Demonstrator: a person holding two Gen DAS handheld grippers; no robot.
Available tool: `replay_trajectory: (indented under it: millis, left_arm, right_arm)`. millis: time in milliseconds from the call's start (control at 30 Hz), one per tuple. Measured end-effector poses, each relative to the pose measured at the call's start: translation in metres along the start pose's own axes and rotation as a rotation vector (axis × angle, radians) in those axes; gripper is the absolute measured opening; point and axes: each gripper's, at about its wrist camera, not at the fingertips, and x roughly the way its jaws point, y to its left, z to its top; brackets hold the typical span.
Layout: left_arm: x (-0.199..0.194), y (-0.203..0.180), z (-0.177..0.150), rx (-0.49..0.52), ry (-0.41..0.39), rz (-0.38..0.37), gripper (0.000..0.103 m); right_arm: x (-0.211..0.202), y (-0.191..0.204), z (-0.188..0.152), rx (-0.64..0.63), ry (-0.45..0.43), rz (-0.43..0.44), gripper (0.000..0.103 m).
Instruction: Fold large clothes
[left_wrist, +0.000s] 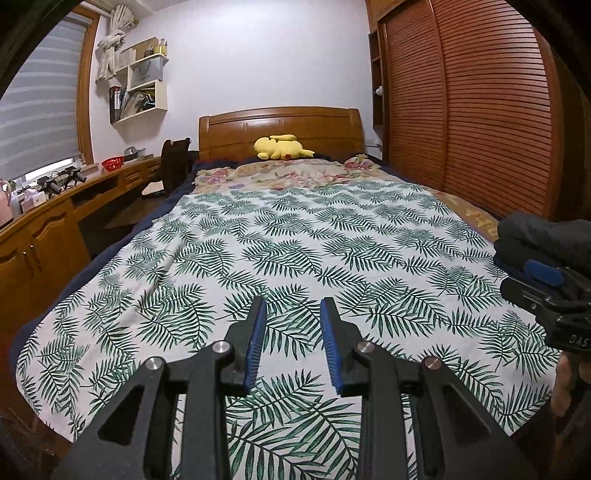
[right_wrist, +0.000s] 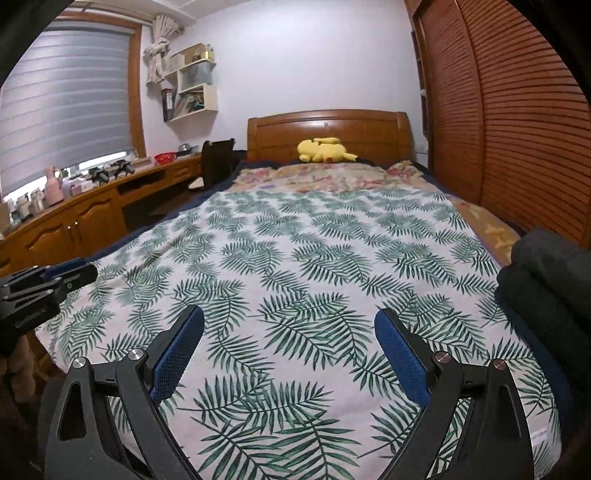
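Both tongs hover released, empty, low in frame above the leaf-print sheet (left_wrist: 295, 240). Left tongs (left_wrist: 293, 308) gape narrowly; right tongs (right_wrist: 290, 317) wide. Dark folded clothes (right_wrist: 550, 280) sit at right.

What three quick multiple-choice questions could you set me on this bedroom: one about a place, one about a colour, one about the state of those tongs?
1. Where does the yellow plush toy lie?
A. on the desk
B. at the headboard
C. on the floor

2. What colour are the leaves on the leaf-print sheet?
A. red
B. yellow
C. green

3. How do the right tongs stand?
A. open and empty
B. shut on the sheet
C. gripping the toy

Answers:
1 B, it rests at the head of the bed against the wooden board.
2 C, green fronds on white.
3 A, only sheet shows between the wide-apart blue pads.
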Motion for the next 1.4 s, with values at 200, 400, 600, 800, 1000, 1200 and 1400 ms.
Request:
replay_trajectory:
  millis: [200,400,600,800,1000,1200,1400]
  left_arm:
    - [-0.0007,0.0006,-0.0007,-0.001,0.000,-0.006,0.029]
    - [-0.0008,0.0012,-0.0017,-0.007,0.001,-0.008,0.030]
    - [-0.0017,0.0018,-0.0021,-0.010,-0.002,-0.009,0.030]
    - [-0.0034,0.0022,-0.0016,-0.015,-0.006,-0.008,0.030]
    - [-0.0065,0.0002,-0.0018,-0.019,-0.011,-0.010,0.030]
    - [-0.0080,-0.0001,-0.0018,-0.020,-0.014,-0.011,0.030]
    - [-0.0087,-0.0010,-0.0013,-0.020,-0.016,-0.012,0.031]
  right_arm:
    - [-0.0014,0.0002,0.0002,0.001,-0.005,0.003,0.095]
    - [-0.0014,0.0014,-0.0002,0.002,-0.008,0.001,0.095]
    - [-0.0013,0.0011,-0.0002,0.002,-0.009,0.003,0.095]
    - [-0.0014,0.0010,-0.0004,0.005,-0.009,0.005,0.095]
    - [-0.0014,0.0012,0.0003,0.007,-0.012,0.008,0.095]
    - [-0.0015,0.0012,0.0009,0.008,-0.014,0.006,0.095]
    - [-0.0013,0.0012,0.0014,0.011,-0.014,0.007,0.095]
